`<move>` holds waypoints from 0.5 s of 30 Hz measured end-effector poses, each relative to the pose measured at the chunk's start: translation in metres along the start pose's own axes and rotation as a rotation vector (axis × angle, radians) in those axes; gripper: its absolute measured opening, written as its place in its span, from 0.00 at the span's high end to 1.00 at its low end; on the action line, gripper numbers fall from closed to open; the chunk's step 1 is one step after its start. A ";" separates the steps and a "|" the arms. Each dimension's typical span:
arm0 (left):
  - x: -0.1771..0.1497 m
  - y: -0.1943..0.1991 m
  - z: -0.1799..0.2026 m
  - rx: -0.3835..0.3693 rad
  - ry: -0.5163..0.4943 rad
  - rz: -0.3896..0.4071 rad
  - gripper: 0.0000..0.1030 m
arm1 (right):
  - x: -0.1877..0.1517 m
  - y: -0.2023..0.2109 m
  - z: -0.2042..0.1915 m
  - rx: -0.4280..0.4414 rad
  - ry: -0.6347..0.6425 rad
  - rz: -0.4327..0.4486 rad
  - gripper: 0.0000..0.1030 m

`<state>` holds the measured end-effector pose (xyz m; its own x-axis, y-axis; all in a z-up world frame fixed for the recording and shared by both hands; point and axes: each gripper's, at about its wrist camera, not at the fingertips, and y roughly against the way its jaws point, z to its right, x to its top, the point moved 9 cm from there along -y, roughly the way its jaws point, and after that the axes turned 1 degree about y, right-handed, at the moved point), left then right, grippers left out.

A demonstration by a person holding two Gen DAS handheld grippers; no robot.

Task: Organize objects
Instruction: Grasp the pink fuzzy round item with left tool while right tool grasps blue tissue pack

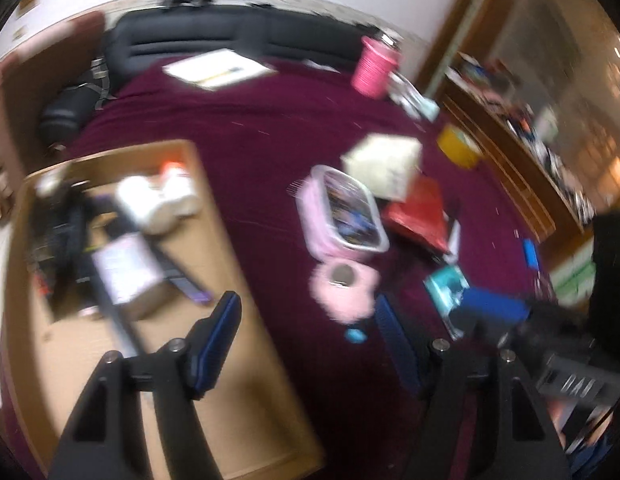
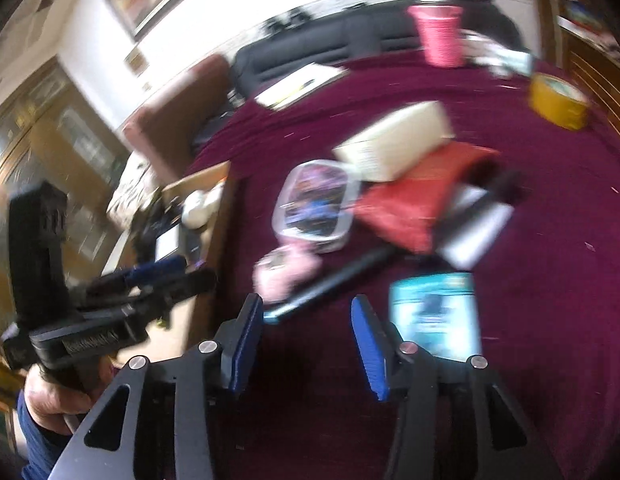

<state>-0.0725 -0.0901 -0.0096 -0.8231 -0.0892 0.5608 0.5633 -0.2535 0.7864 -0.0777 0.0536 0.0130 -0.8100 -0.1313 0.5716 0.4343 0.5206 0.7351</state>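
Observation:
Both views are motion-blurred. On the maroon cloth lie a clear lidded container (image 1: 345, 212) (image 2: 315, 202), a pink fluffy item (image 1: 343, 286) (image 2: 284, 270), a cream box (image 1: 383, 164) (image 2: 393, 140), a red pouch (image 1: 419, 216) (image 2: 409, 204), a teal packet (image 1: 445, 286) (image 2: 433, 316) and a dark pen-like stick (image 2: 333, 284). My left gripper (image 1: 310, 336) is open and empty, above the edge of a cardboard box (image 1: 246, 360) (image 2: 208, 184) that holds a white bottle (image 1: 158, 200) and dark items. My right gripper (image 2: 308, 346) is open and empty, just short of the stick and the pink item.
A pink basket (image 1: 373, 66) (image 2: 439, 34), a yellow tape roll (image 1: 457, 146) (image 2: 557, 100) and white papers (image 1: 218, 68) (image 2: 298, 84) lie farther back. A black sofa (image 1: 238, 36) stands behind. Wooden shelves (image 1: 509, 120) are at the right. The left gripper's body (image 2: 70, 308) shows in the right wrist view.

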 end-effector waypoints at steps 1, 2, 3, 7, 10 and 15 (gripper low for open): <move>-0.001 -0.009 0.008 0.002 -0.018 -0.019 0.33 | 0.000 0.003 0.008 -0.006 -0.011 0.002 0.49; -0.001 -0.020 0.015 0.006 -0.032 -0.040 0.33 | 0.000 0.004 0.017 -0.015 -0.023 0.001 0.49; -0.002 -0.031 0.023 0.007 -0.046 -0.064 0.33 | -0.001 0.006 0.029 -0.026 -0.043 0.004 0.49; -0.004 -0.063 0.030 0.074 -0.054 -0.117 0.33 | -0.007 0.008 0.058 -0.045 -0.084 -0.006 0.49; -0.003 -0.079 0.030 0.103 -0.059 -0.137 0.33 | -0.010 0.005 0.070 -0.052 -0.093 -0.015 0.50; 0.002 -0.090 0.028 0.091 -0.037 -0.127 0.61 | -0.014 -0.003 0.081 -0.116 -0.057 -0.035 0.46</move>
<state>-0.1226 -0.0400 -0.0721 -0.8857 -0.0260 0.4636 0.4608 -0.1721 0.8707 -0.0997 0.1220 -0.0270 -0.8449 -0.0979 0.5259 0.4457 0.4147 0.7933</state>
